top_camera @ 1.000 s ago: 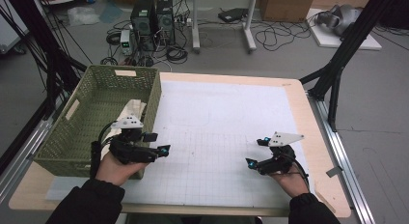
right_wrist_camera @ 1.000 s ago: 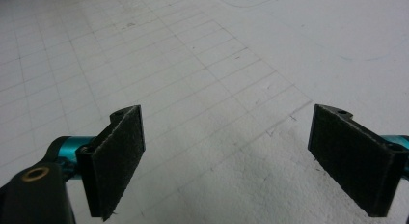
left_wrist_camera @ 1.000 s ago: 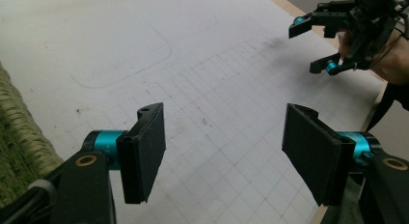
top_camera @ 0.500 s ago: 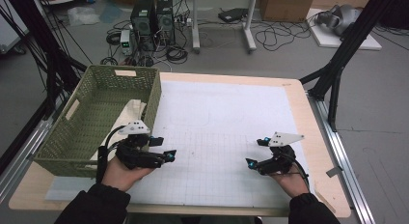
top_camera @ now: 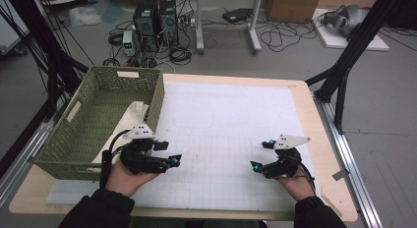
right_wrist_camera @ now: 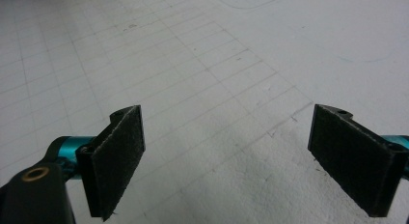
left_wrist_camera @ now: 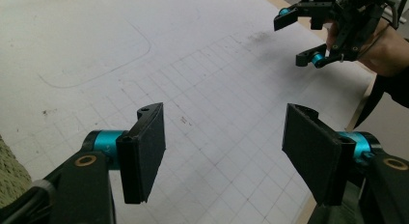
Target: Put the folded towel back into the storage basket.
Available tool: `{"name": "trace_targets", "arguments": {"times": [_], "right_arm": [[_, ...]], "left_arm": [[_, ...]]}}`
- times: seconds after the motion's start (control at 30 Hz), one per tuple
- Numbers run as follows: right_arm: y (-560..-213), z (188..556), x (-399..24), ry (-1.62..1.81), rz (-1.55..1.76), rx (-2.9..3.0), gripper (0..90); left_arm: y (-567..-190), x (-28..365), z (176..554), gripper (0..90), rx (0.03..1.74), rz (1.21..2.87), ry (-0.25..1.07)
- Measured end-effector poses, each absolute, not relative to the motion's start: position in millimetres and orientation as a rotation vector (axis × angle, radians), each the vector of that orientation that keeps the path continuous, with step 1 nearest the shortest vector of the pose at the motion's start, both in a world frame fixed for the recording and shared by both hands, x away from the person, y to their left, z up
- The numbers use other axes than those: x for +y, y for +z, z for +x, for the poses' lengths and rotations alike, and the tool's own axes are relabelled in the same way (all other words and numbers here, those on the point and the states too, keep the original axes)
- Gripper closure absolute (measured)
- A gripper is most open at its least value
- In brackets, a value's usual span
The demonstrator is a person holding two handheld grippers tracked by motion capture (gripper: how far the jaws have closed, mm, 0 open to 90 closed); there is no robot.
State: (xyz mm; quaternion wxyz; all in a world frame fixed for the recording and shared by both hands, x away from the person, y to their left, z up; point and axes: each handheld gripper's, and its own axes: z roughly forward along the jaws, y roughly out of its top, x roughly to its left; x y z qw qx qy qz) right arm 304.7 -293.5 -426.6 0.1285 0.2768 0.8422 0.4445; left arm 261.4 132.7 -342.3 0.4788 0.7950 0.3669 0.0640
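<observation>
The left gripper [top_camera: 167, 153] is held with flat felt-padded jaws spread and empty, just right of the woven green basket [top_camera: 98, 139] where pale folded cloth [top_camera: 129, 121] lies; the right gripper [top_camera: 263, 155] is likewise spread over the gridded white mat [top_camera: 231, 120].

Left gripper [left_wrist_camera: 224, 154] jaws wide apart, nothing between; white gridded mat [left_wrist_camera: 144, 64] beneath; right gripper [left_wrist_camera: 301, 38] far off, hand-held

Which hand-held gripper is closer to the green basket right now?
Left. The left hand-held gripper sits right beside the green basket, by its near right corner. The right hand-held gripper is far across the white mat, near the table's right side.
</observation>
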Motion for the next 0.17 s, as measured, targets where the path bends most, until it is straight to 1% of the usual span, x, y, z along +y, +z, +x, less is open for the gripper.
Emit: {"name": "trace_targets", "arguments": {"times": [0.17], "right_arm": [[-426.3, 304.1, -293.7, 1.298, 0.807, 2.448, 12.1]], "left_arm": [[-343.1, 130.9, 260.8, 31.9, 0.891, 1.943, 0.154]]}}
